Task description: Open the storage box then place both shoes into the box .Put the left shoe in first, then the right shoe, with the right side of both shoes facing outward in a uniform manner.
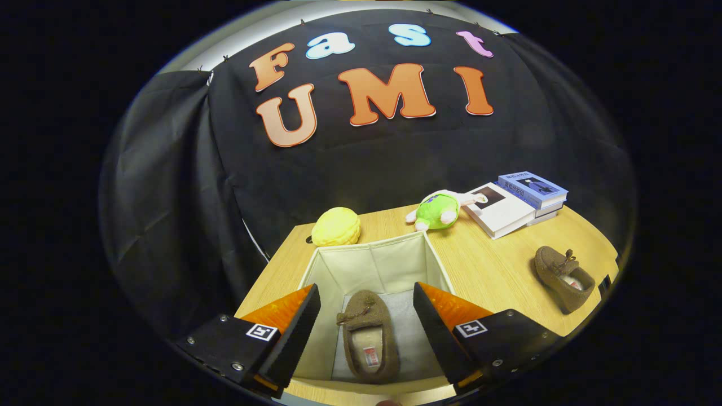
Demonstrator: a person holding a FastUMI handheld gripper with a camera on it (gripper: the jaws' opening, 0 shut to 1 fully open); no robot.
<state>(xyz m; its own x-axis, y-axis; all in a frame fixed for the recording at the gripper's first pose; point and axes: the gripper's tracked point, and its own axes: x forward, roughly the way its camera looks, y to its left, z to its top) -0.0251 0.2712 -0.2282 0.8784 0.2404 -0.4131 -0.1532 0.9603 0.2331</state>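
Note:
An open cream fabric storage box (372, 262) stands on the wooden table just ahead of my fingers. One brown fuzzy shoe (366, 335) lies flat on the box's grey floor, toe pointing away, seen between my fingers. My gripper (366, 321) hangs above the box, open, and its fingers do not touch the shoe. The second brown shoe (564, 277) lies on the table to the right of the box, toe pointing toward the back.
Behind the box sit a yellow plush ball (336, 226) and a green plush toy (441, 210). A stack of books (519, 203) lies at the back right. The table's right edge (612, 265) runs close to the second shoe.

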